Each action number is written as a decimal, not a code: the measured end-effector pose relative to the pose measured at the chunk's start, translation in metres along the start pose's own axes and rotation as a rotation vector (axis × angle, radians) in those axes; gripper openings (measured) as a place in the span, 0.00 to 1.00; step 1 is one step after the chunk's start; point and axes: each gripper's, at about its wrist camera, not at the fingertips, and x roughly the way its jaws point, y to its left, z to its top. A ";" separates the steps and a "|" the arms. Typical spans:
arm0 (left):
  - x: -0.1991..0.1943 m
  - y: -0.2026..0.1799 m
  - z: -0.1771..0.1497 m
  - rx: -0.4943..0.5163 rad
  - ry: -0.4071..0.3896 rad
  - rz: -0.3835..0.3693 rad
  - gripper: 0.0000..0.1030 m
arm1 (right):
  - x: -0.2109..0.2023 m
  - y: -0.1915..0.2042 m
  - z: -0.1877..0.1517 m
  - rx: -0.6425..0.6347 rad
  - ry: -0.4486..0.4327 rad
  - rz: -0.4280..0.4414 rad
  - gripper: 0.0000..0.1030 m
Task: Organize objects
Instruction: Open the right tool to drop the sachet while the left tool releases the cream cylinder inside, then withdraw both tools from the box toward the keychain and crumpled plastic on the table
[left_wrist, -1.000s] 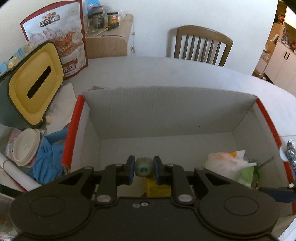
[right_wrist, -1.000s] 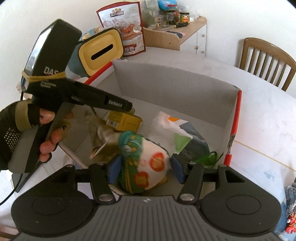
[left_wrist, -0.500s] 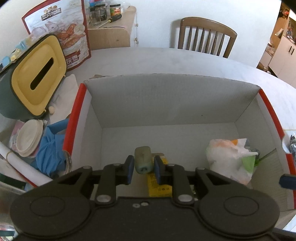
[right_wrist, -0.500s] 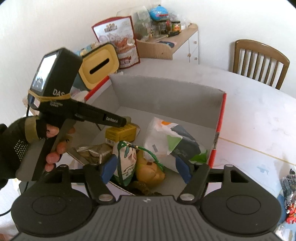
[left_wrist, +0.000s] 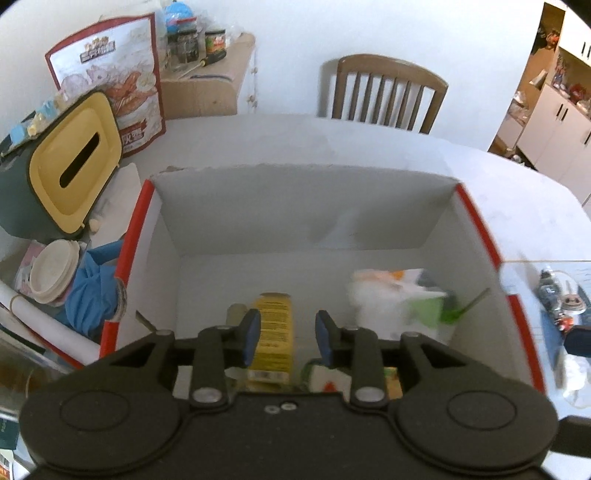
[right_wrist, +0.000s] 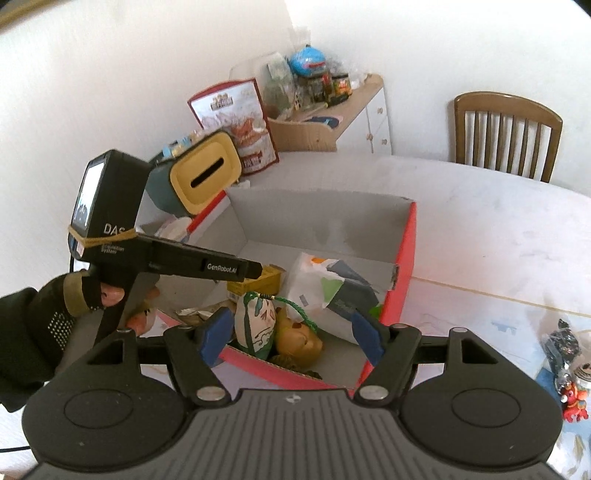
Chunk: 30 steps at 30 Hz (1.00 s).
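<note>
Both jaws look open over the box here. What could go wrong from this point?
1. The left gripper hangs low inside the cardboard box, right over the yellow carton; pulling out carelessly might knock it or snag the box wall.
2. In the right wrist view the two tools sit close together, so the right gripper may bump the left one.
3. Loose small toys lie near the table's edge and might get swept off.

An open cardboard box with red outer sides sat on the table. Inside lay a flat yellow carton, a white-and-green plastic packet, a small printed drawstring pouch and a yellowish soft toy, crowded together.
</note>
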 end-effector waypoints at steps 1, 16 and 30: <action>-0.004 -0.003 0.000 0.002 -0.009 -0.005 0.32 | -0.005 -0.002 -0.001 0.004 -0.008 0.002 0.69; -0.062 -0.091 -0.008 0.079 -0.114 -0.149 0.45 | -0.089 -0.068 -0.032 0.111 -0.132 -0.073 0.73; -0.074 -0.178 -0.014 0.196 -0.149 -0.223 0.74 | -0.132 -0.130 -0.070 0.157 -0.143 -0.186 0.80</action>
